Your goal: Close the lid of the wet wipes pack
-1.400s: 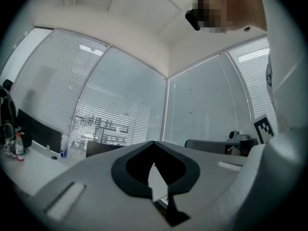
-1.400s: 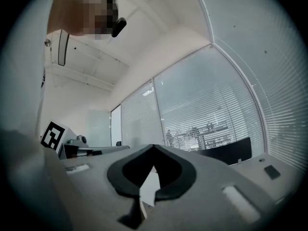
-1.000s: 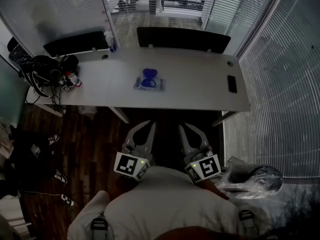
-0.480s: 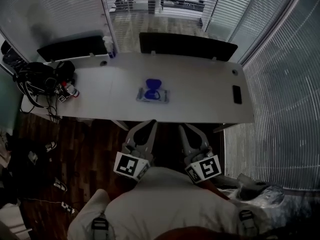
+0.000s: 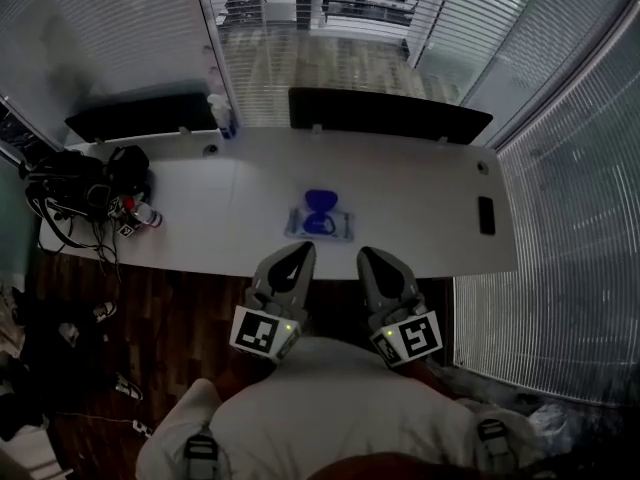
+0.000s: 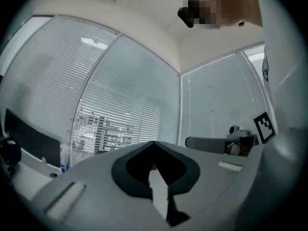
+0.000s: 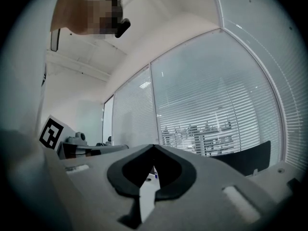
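The wet wipes pack point(image 5: 320, 226) lies flat on the white desk point(image 5: 420, 208), about midway along it and close to its near edge. Its blue lid point(image 5: 320, 203) shows at the pack's far side and looks flipped up, not lying flat on the pack.

Both claws are held close to the person's body, side by side, with their tips pointing toward the pack. The left claw point(image 5: 299, 254) sits just near and left of the pack, and the right claw point(image 5: 370, 259) just near and right of it. Neither touches the pack. In the left gripper view the left claw point(image 6: 154, 144) is clenched, its 2 jaws meeting at the tip with nothing between them. In the right gripper view the right claw point(image 7: 154, 147) is clenched and empty in the same way.

At the desk's left end lies a black bag point(image 5: 85, 178) with tangled cables. A dark phone point(image 5: 486, 215) lies near the right end. 2 black screens point(image 5: 390, 115) stand along the far edge, in front of slatted blinds point(image 5: 300, 8).
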Motion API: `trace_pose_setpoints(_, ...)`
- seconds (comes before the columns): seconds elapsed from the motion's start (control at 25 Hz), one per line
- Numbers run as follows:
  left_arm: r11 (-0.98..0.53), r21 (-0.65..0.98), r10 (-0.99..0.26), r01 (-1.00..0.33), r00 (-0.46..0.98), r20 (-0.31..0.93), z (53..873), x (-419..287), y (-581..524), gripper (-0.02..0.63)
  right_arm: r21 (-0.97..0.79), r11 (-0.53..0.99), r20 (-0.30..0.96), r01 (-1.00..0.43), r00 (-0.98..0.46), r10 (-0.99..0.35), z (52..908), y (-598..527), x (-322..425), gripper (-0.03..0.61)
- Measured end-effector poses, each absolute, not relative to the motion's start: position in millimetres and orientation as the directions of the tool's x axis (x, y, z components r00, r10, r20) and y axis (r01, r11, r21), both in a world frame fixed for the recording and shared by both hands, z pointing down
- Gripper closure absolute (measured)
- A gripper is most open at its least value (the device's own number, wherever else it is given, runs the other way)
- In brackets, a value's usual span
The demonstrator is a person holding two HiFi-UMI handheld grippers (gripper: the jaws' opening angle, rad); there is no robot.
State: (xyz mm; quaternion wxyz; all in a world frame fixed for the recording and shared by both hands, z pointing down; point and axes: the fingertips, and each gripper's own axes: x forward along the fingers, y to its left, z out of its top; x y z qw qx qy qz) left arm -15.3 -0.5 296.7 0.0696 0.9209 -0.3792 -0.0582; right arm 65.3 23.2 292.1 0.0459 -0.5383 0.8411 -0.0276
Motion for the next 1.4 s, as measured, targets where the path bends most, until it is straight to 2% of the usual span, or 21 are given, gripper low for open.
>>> trace_pose_setpoints(0.48,-0.694,0.174,-0.715,-0.699,0.697,-0.050,298,-43,-94,0.614,-0.086,0.399,-0.062,-0.913,-0.395,-0.917,291,-76,42,0.578)
trace_pose_setpoints(1.08,-0.697,0.152,-0.714,-0.701,0.699,-0.052,292,-18,-131,0.614,-0.074,0.399,-0.081,-0.914,-0.393,-0.916,282,-111,66,0.578)
trace_pose_setpoints(1.4,-0.684,0.180,-0.718,-0.707,0.696,0.010,310,-6,-139,0.614,-0.115,0.397,-0.057,-0.911,-0.393,-0.918,295,-120,78,0.578)
